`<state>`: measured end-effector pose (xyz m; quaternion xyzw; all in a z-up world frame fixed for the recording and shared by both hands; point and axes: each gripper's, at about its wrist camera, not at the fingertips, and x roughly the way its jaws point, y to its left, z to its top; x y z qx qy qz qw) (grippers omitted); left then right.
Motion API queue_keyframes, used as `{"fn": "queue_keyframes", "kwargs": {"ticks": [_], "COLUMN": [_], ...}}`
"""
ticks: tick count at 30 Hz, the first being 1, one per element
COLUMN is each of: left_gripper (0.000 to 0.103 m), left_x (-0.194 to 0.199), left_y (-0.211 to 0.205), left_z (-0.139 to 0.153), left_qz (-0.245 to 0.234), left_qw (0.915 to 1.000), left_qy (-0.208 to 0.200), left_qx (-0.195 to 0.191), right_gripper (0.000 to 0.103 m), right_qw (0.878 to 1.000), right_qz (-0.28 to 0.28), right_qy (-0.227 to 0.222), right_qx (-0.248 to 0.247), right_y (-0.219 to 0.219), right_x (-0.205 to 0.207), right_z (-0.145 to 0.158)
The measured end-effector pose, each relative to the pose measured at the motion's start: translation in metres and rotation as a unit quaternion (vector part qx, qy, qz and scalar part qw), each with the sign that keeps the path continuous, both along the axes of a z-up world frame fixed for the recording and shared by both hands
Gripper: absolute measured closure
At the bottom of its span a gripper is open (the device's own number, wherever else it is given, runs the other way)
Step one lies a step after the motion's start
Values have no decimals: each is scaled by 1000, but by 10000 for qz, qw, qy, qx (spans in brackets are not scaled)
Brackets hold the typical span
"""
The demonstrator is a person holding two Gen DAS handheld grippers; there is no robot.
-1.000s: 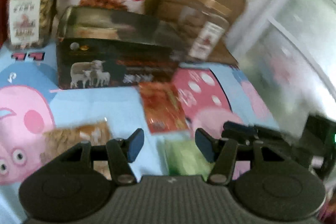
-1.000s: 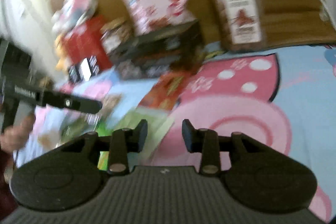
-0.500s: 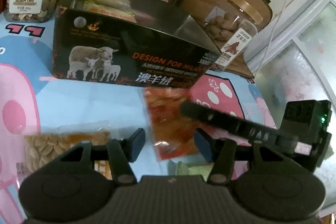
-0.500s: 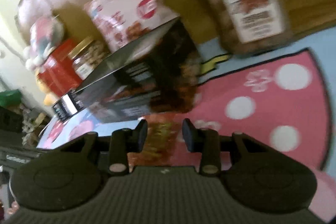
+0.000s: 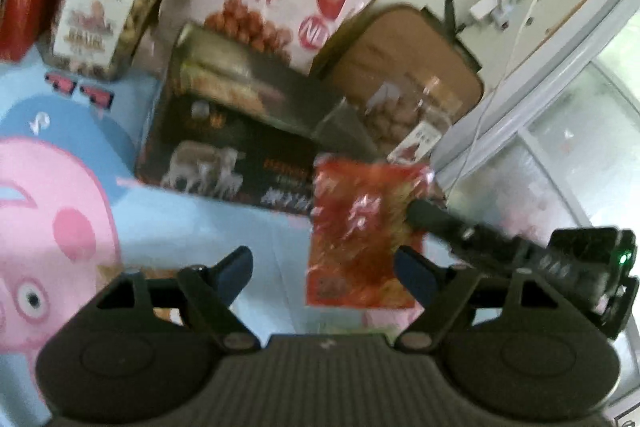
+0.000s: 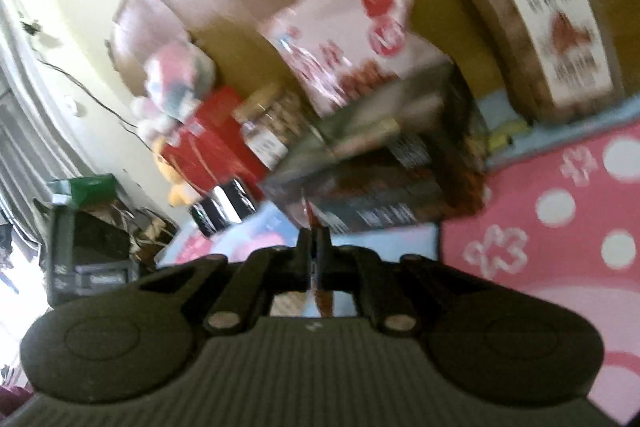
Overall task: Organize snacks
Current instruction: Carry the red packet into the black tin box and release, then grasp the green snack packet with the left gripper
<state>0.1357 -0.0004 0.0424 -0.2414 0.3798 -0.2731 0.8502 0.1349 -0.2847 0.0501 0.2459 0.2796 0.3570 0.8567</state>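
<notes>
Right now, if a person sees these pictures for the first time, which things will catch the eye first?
First, the red snack packet in the middle of the left wrist view, lifted off the cartoon pig cloth and pinched at its right edge by the right gripper. Behind it stands the open dark box with sheep printed on it. The left gripper is open and empty below the packet.

A blue and pink cartoon pig cloth point(image 5: 60, 211) covers the surface. A white cable point(image 5: 490, 107) hangs down the wall at right. A soft toy point(image 6: 176, 83) sits above a red box point(image 6: 212, 151).
</notes>
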Motion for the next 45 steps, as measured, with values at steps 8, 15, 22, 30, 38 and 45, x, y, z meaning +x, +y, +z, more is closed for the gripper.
{"fn": "queue_keyframes", "kwargs": {"ticks": [8,15,22,30,38,45], "left_gripper": [33,33,33,33,33,29], "left_x": [29,36,25,-16,-57,-85], "left_y": [18,49,52,28,-13,-21], "left_z": [43,47,42,28,-7,-8], "left_qz": [550,1079,1057,495,-518,-742], "left_qw": [9966,9914,9914,9946,9944,9922], "left_qy": [-575,-679,-659,-613,-219,-374], "left_qx": [231,290,401,675,892,927], "right_gripper": [99,99,88,72,71,70], "right_qw": [9979,9993,9922,9946,9944,9972], "right_qz": [-210,-336,126,-388,-578,-420], "right_qy": [-566,51,737,-437,-203,355], "right_qx": [234,-154,-995,-862,-867,-515], "right_y": [31,75,126,56,-15,-25], "right_x": [54,136,156,61,-84,-136], "right_z": [63,35,-5,33,-24,-50]}}
